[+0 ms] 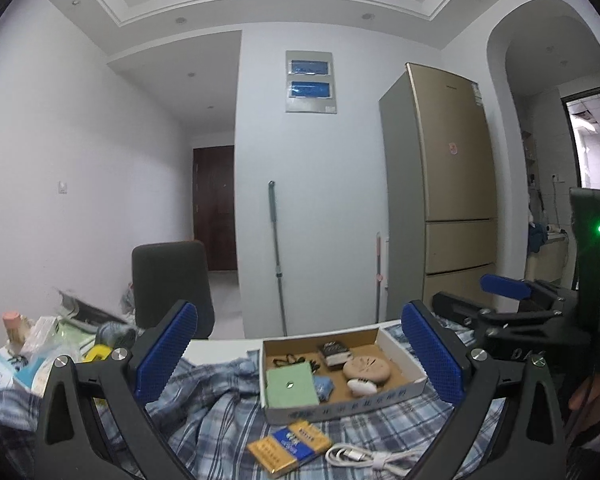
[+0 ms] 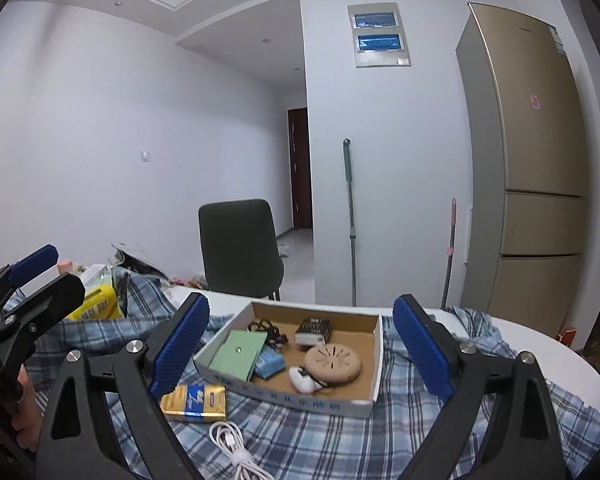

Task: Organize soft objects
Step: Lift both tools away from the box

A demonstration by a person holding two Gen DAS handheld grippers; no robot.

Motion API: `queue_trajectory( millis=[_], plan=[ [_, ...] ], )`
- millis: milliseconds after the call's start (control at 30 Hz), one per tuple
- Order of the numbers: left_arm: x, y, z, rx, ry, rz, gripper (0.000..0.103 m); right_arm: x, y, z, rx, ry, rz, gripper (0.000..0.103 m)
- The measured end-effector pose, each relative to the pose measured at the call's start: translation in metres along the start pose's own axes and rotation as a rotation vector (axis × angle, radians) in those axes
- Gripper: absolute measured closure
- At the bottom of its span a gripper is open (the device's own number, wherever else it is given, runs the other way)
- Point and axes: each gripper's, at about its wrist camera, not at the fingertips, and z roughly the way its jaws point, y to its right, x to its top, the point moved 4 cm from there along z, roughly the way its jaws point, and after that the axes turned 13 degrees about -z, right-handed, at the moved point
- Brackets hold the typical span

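Observation:
A blue plaid shirt (image 1: pixel 216 404) lies rumpled over the white table, also in the right wrist view (image 2: pixel 312 432). On it stands a shallow cardboard box (image 1: pixel 404 356) (image 2: pixel 374 356) holding a green pad, a blue pouch, a round tan disc, a small white item, a dark box and a black cord. My left gripper (image 1: pixel 298 360) is open and empty, held above the shirt before the box. My right gripper (image 2: pixel 300 350) is open and empty, also facing the box. Each gripper shows at the edge of the other's view.
A gold-and-blue packet (image 1: pixel 288 446) (image 2: pixel 194 398) and a coiled white cable (image 1: pixel 364 458) (image 2: pixel 230 440) lie on the shirt in front of the box. Clutter (image 1: pixel 32 356) is piled at the table's left. A dark chair (image 2: pixel 240 248), a mop (image 2: pixel 350 216) and a fridge (image 2: pixel 536 160) stand beyond.

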Motion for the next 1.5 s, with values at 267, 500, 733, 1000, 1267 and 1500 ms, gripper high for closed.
queue_trajectory(
  millis=[267, 500, 733, 1000, 1267, 1500],
  plan=[
    [-0.035, -0.027, 0.016, 0.034, -0.111, -0.078, 0.000, -0.028, -0.018, 0.003, 0.038, -0.055, -0.077, 0.001],
    [-0.058, -0.031, 0.030, 0.017, -0.223, -0.056, 0.000, -0.056, -0.026, 0.030, 0.031, -0.221, -0.093, 0.001],
    [-0.068, -0.036, 0.040, 0.025, -0.288, -0.076, 0.000, -0.075, -0.022, 0.046, 0.080, -0.315, -0.061, 0.001],
    [-0.062, -0.037, 0.035, -0.010, -0.282, -0.089, 0.000, -0.074, -0.026, 0.048, 0.113, -0.330, -0.070, 0.001],
    [-0.053, -0.040, 0.037, 0.006, -0.319, -0.088, 0.000, -0.054, -0.036, 0.049, 0.186, -0.380, -0.144, 0.001],
    [-0.057, -0.060, 0.047, 0.016, -0.408, -0.147, 0.000, -0.090, -0.062, 0.075, 0.354, -0.564, -0.127, 0.026]
  ],
)
